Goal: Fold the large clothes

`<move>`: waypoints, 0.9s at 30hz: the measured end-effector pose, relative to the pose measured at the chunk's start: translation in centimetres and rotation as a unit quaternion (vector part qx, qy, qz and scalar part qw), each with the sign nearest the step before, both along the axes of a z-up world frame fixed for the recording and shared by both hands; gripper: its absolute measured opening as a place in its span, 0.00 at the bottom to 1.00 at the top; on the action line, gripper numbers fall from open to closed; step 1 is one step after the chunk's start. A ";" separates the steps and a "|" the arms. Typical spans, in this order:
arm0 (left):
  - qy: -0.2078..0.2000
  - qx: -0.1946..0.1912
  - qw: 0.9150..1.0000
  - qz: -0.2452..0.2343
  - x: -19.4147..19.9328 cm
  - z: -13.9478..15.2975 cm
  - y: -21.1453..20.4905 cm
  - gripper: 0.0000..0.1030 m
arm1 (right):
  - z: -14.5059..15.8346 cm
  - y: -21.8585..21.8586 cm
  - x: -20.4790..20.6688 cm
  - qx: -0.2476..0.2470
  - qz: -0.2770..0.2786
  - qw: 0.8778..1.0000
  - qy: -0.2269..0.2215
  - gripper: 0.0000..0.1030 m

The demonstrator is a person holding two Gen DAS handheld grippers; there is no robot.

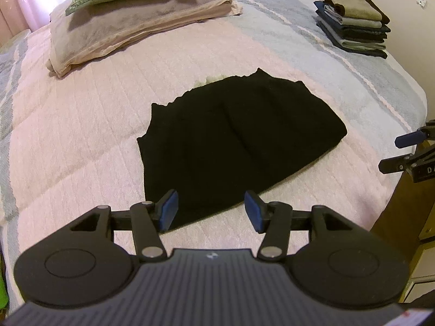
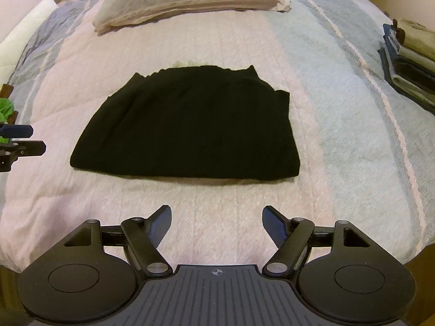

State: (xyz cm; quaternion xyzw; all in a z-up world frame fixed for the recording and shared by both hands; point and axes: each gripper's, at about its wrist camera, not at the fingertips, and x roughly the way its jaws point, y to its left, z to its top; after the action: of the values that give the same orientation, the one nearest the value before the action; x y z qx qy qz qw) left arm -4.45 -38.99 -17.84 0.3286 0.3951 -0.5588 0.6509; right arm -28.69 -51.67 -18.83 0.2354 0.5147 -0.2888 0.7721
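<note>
Left gripper [image 1: 211, 212] agape; right gripper [image 2: 217, 226] seemingly likewise.

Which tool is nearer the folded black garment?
Left. The left tool hovers open over the folded black garment's near edge; the right tool, also open, sits back over bare bedspread.

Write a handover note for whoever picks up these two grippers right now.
Left gripper: open, empty, hovering over the near edge of the black garment.
Right gripper: open, empty, over bare bedspread, short of the garment's near edge.
Black garment: lies flat mid-bed, already folded into a compact shape; neither gripper touches it.
Stack of folded clothes: at the far right edge of the bed.
Folded blankets with a pillow: at the head of the bed.
Done: the garment looks folded at least once.
Left: probably one more fold, or moving it onto the stack; I cannot tell which.
</note>
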 end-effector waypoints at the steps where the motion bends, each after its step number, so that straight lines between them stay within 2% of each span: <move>1: -0.002 0.001 1.000 -0.006 0.2 -0.1 0.2 0.54 | -0.1 0.3 0.2 -0.003 0.004 1.000 0.002 0.69; 4: 0.002 -0.003 0.999 -0.036 1.0 -0.4 0.8 0.65 | -0.3 2.4 1.7 -0.038 0.043 0.998 0.018 0.69; 5: 0.001 -0.006 0.998 -0.060 1.5 -0.6 1.0 0.68 | -0.3 3.4 2.4 -0.049 0.064 0.997 0.016 0.69; 6: -0.010 -0.004 0.997 -0.082 1.9 -0.8 1.1 0.74 | -0.5 4.2 3.1 -0.055 0.081 0.995 0.014 0.69; 9: -0.054 -0.009 0.985 -0.161 3.8 -1.8 1.4 0.82 | -1.6 7.5 6.0 -0.081 0.135 0.987 0.005 0.69; 11: -0.088 -0.011 0.972 -0.217 5.6 -3.0 1.4 0.84 | -2.8 9.7 8.3 -0.101 0.165 0.981 0.002 0.69; 14: -0.124 -0.020 0.944 -0.305 9.0 -5.4 1.1 0.84 | -5.1 13.0 12.3 -0.141 0.204 0.969 -0.006 0.69; 17: -0.149 -0.027 0.912 -0.381 12.5 -8.2 0.3 0.84 | -8.4 15.8 16.6 -0.176 0.239 0.955 0.009 0.69; 21: -0.161 -0.036 0.870 -0.464 16.4 -11.9 -1.0 0.84 | -13.2 18.0 21.5 -0.184 0.271 0.944 0.026 0.69; 24: -0.158 -0.042 0.854 -0.493 18.3 -14.1 -2.0 0.84 | -16.1 19.4 24.0 -0.211 0.298 0.930 0.044 0.61; 25: -0.155 -0.046 0.850 -0.501 18.8 -14.7 -2.3 0.84 | -17.1 19.8 24.7 -0.225 0.308 0.923 0.052 0.54; 27: -0.157 -0.052 0.842 -0.514 19.4 -15.8 -2.7 0.84 | -18.9 20.5 25.7 -0.248 0.332 0.908 0.066 0.48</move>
State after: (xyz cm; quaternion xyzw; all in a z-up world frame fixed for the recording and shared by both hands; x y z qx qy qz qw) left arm 14.98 -41.68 -33.64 0.5333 0.0321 -0.7740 0.3398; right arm -2.99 -31.21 -37.73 -0.1673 0.5246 -0.1488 0.8214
